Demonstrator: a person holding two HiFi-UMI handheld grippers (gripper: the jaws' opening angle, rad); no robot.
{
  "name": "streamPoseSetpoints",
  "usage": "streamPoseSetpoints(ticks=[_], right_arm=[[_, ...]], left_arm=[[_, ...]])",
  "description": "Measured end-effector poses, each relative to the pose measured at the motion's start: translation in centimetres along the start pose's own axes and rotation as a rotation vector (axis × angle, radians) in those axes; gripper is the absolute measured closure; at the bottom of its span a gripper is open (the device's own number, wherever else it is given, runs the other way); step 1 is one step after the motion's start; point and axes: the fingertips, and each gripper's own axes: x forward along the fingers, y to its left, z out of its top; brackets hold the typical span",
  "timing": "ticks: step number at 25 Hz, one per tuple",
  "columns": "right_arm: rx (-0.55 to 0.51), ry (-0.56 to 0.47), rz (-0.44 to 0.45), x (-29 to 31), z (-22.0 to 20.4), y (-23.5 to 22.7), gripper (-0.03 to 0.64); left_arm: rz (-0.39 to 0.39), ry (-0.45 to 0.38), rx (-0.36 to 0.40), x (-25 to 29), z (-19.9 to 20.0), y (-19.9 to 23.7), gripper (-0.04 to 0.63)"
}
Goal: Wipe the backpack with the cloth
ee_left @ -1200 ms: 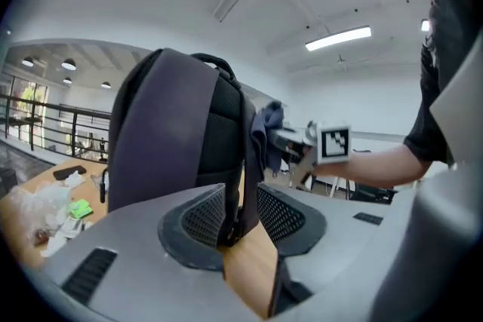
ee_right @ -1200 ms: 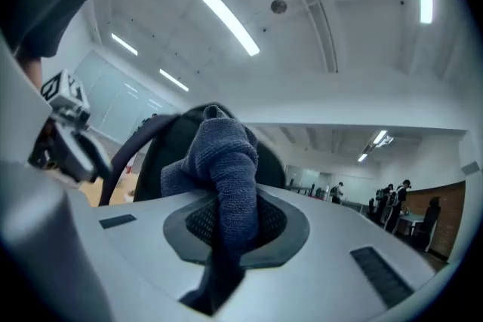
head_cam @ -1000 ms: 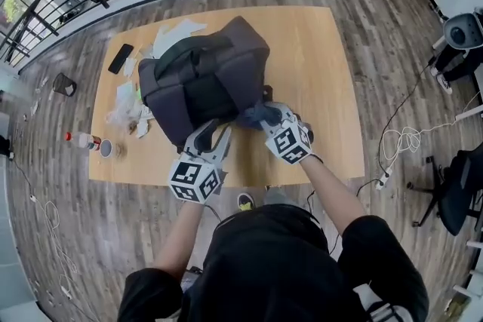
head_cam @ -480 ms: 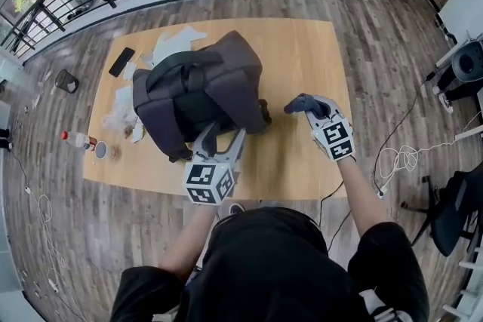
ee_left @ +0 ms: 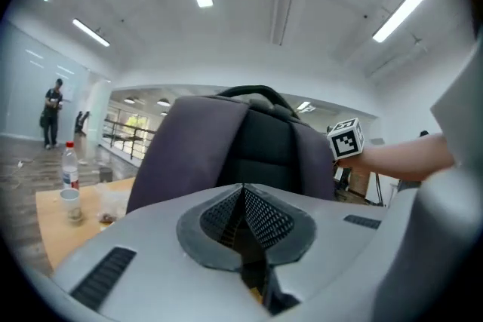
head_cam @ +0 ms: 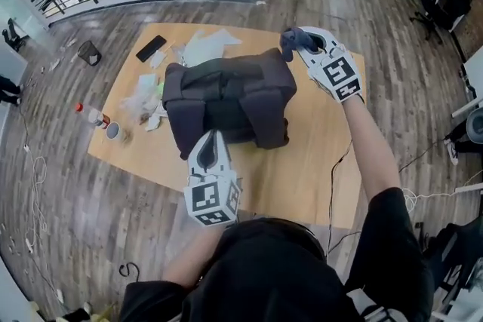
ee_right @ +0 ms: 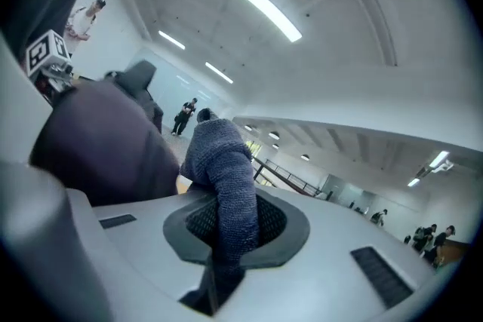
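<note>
While the right gripper (head_cam: 296,41) pinches the blue knit cloth (head_cam: 290,38), the dark backpack (head_cam: 226,98) stands at its seven o'clock. The left gripper (head_cam: 209,149) just closed, empty.

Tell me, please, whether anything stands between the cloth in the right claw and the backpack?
Nothing visible does. The cloth, clamped in the right claw, hangs close beside the backpack's far corner, and no other thing shows in the gap between them.

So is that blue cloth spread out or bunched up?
Bunched up: the blue knitted cloth sticks out of the right gripper as a crumpled wad.
</note>
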Motion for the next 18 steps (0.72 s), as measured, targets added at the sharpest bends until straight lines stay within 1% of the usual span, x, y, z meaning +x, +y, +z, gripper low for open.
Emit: streamPoseSetpoints(ticks=[1,2,3,4,6,7,8,10,12,13,14,15,18], right_arm=[[0.008,0.023,0.045,2.5,-0.5,0.0,0.579],[0.044,0.04,0.105,4.7,-1.1,0.3,0.579],[0.09,0.047,0.191,6.5,-1.6,1.4,0.579],[0.136,0.047,0.306,7.8,-2.1,3.2,0.578],[0.224,0.032,0.545,8.4,-2.4,7.3,0.58],[0.256,0.013,0.615,7.9,-2.3,8.4,0.58],[0.269,-0.009,0.646,7.2,-2.0,8.9,0.58],[0.262,-0.034,0.662,5.3,-1.3,9.6,0.58],[0.257,-0.024,0.671,3.0,-1.0,11.0,0.581],[0.258,-0.014,0.661,1.7,-0.9,11.6,0.581],[0.261,-0.009,0.635,0.5,-0.6,12.1,0.581],[0.268,-0.011,0.594,-0.7,-0.2,12.4,0.581],[0.336,-0.029,0.448,-4.4,1.2,14.0,0.581]], left_arm=[[0.025,0.018,-0.022,0.3,0.1,0.8,0.575],[0.037,0.039,-0.036,0.7,0.0,1.3,0.578],[0.045,0.063,-0.038,1.0,-0.1,1.7,0.578],[0.053,0.086,-0.034,1.4,-0.3,1.9,0.578],[0.059,0.119,-0.025,2.2,-0.6,2.1,0.578],[0.054,0.127,-0.018,2.6,-0.6,2.2,0.578],[0.045,0.129,-0.005,3.1,-0.5,2.3,0.578],[0.037,0.121,0.025,3.7,-0.2,2.7,0.578],[0.016,0.122,0.013,4.0,-0.5,3.3,0.58],[-0.012,0.129,0.003,4.3,-0.5,3.6,0.58],[-0.053,0.138,0.011,4.8,-0.3,3.9,0.58],[-0.101,0.147,0.041,5.6,0.1,4.2,0.58],[-0.227,0.191,0.179,7.9,1.2,4.5,0.581]])
